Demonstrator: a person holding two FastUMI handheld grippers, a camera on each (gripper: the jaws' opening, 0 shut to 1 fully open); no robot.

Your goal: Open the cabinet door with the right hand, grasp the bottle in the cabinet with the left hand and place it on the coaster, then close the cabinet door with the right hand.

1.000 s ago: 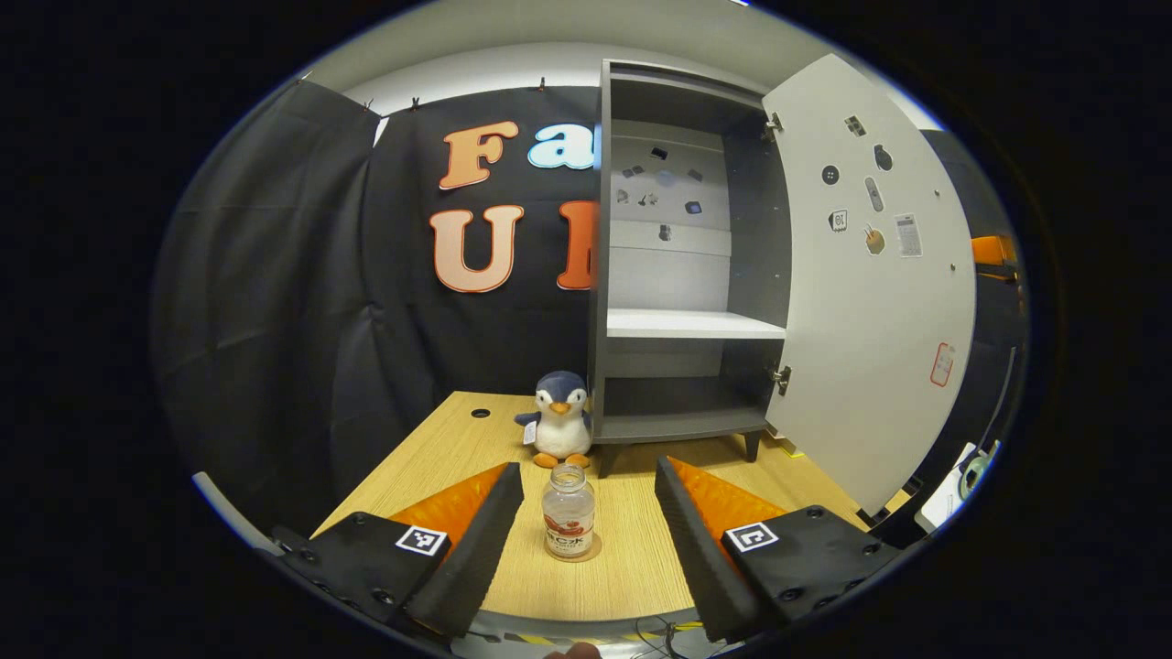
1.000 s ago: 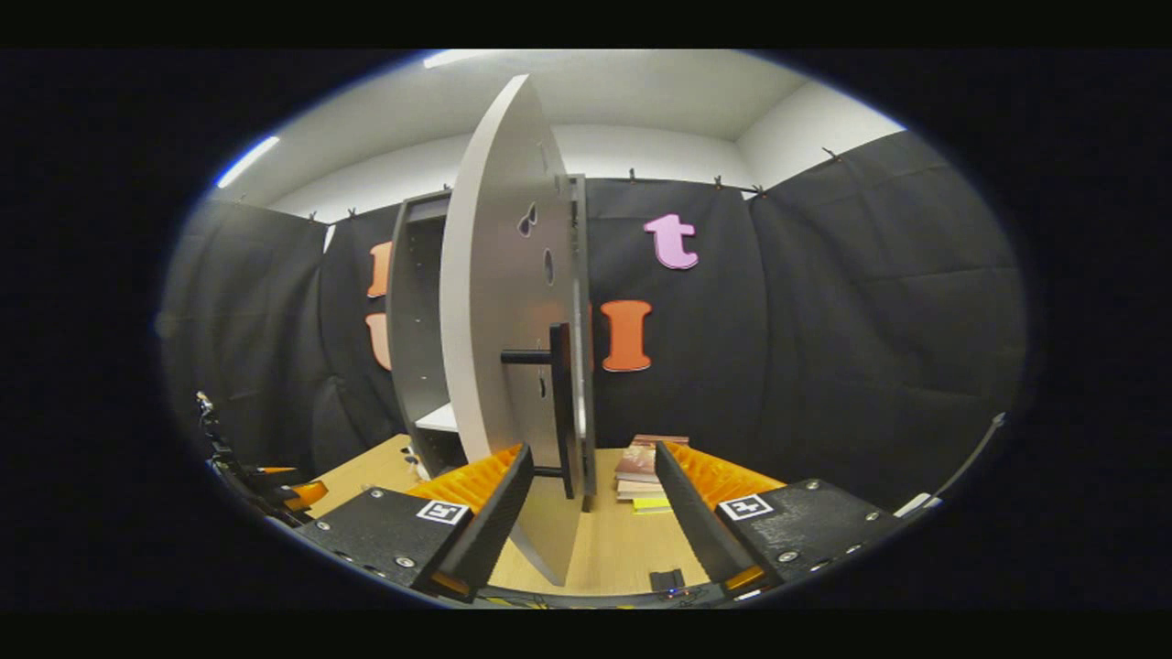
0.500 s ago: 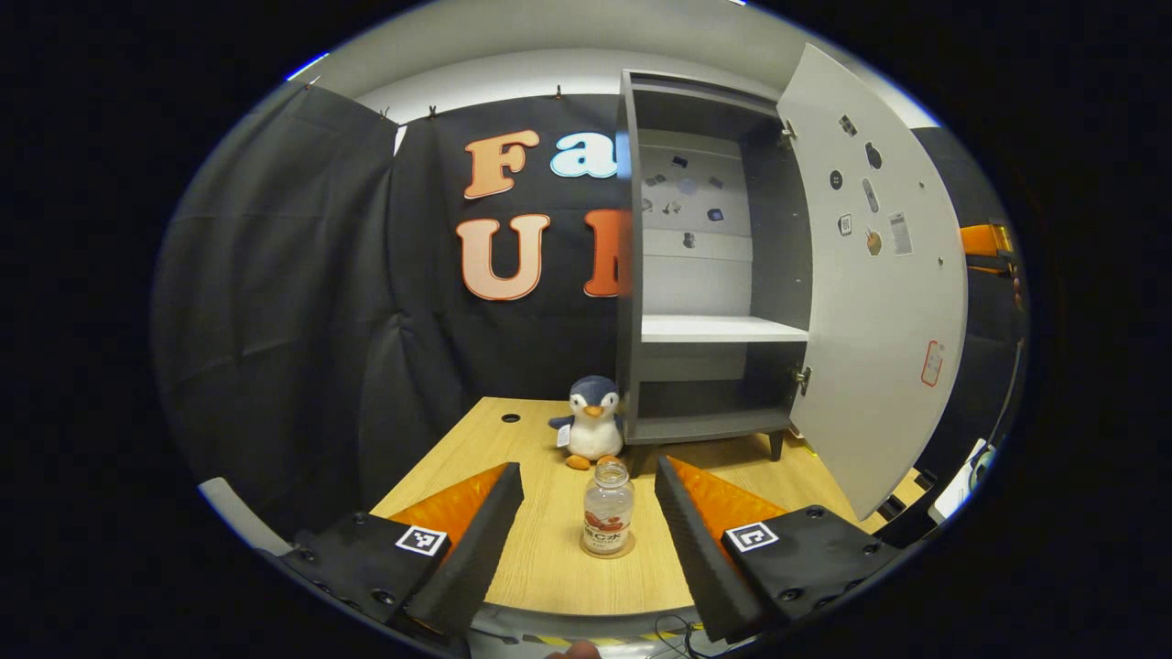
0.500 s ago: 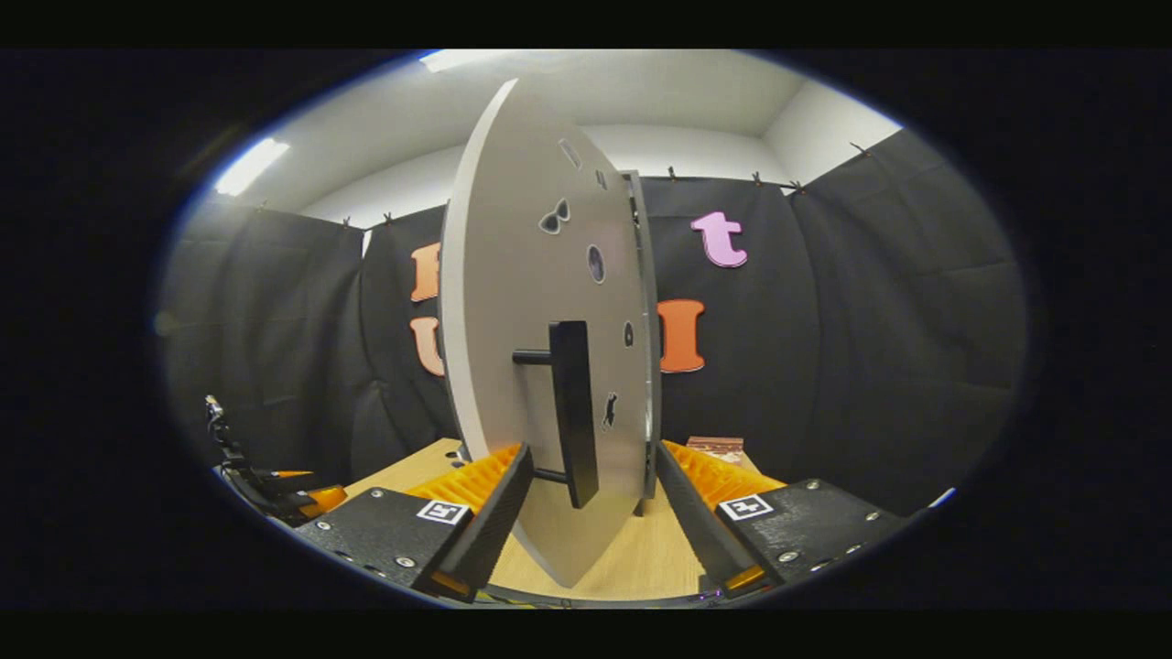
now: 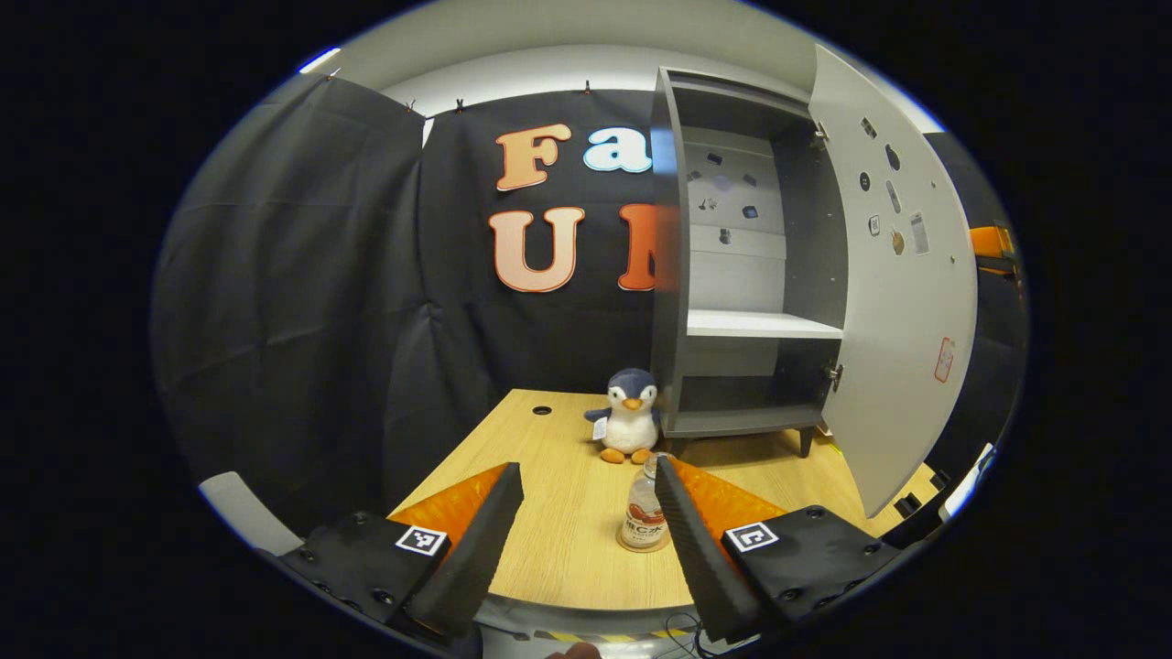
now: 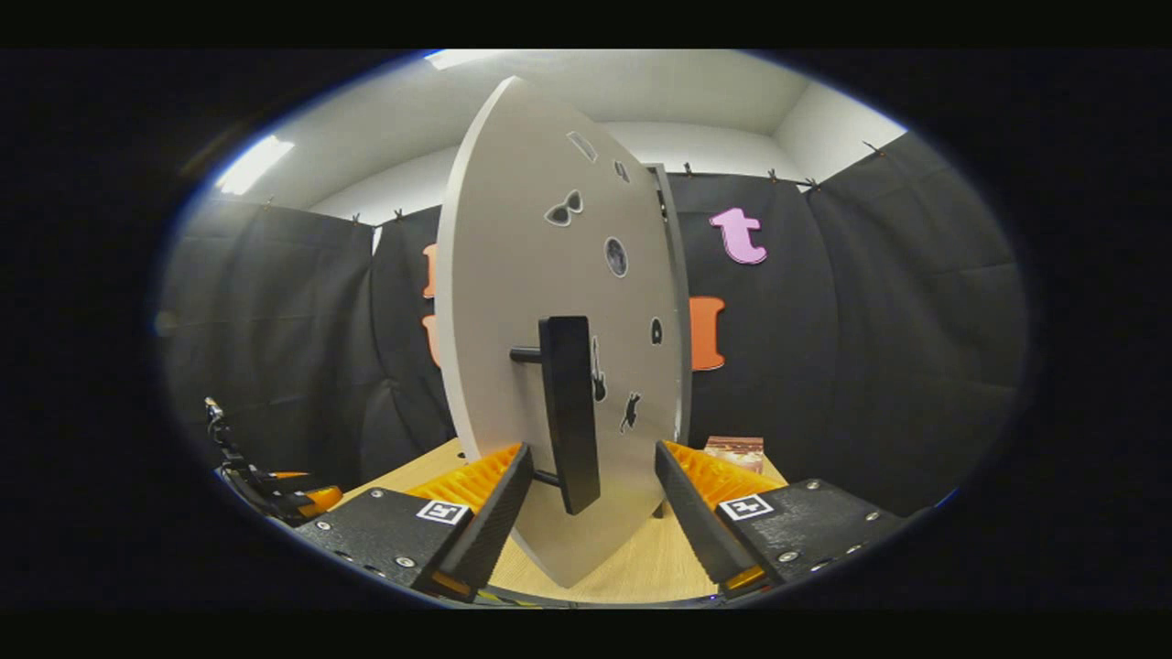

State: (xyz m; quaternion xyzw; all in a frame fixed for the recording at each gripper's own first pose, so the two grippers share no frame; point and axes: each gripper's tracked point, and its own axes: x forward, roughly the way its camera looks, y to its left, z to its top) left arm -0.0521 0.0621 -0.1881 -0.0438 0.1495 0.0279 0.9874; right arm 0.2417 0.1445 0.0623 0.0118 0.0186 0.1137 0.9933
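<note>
Bottle (image 5: 644, 517) on coaster (image 5: 641, 547); door (image 6: 549, 320) ajar

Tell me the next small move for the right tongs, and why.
Probably push the door toward the cabinet. The bottle already stands on the coaster, the left tongs are open, and the door stands ajar. The right tongs are open with the handle between their fingers, gripping nothing.

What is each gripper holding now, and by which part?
Nothing. The left gripper is open, the bottle standing free on the coaster. The right gripper is open around the door handle, not pressing it.
</note>
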